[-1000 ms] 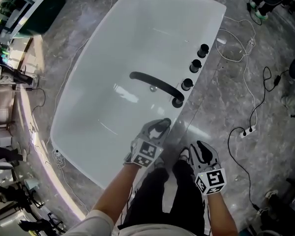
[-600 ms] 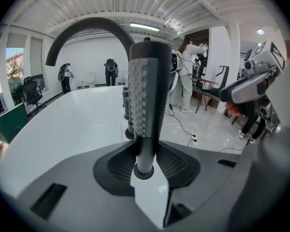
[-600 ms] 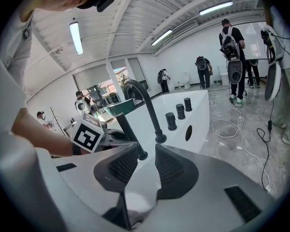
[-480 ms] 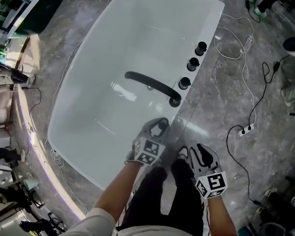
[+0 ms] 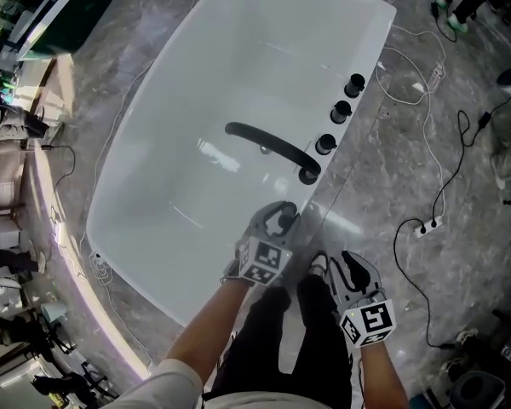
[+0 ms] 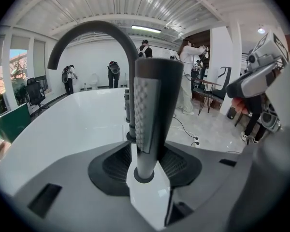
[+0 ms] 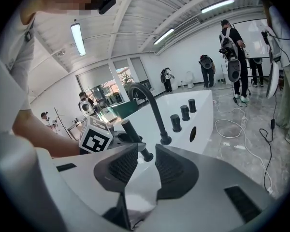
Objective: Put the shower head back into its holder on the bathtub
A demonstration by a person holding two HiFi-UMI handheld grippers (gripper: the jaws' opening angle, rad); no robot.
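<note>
From the head view, a white bathtub [image 5: 196, 126] stands on a grey marbled floor [image 5: 392, 186], with a black arched faucet [image 5: 268, 146] and three black knobs [image 5: 340, 112] along its right rim. The left gripper [image 5: 275, 226] reaches onto the near end of that rim, around the dark shower head [image 5: 283, 221]. The right gripper [image 5: 345, 264] hangs just beside it, off the tub over the person's legs. Cables [image 5: 443, 186] trail across the floor at right. In the left gripper view the shower head [image 6: 152, 110] stands upright between the jaws, its foot in a dark ring [image 6: 135, 176] on the white rim. The jaws have just been opening and stand wide, with the pads clear of the handle on both sides. In the right gripper view the jaws are a narrow gap apart with nothing between them. Beyond them are the shower head [image 7: 133, 139] on the rim and the left gripper's marker cube [image 7: 95, 138].
</note>
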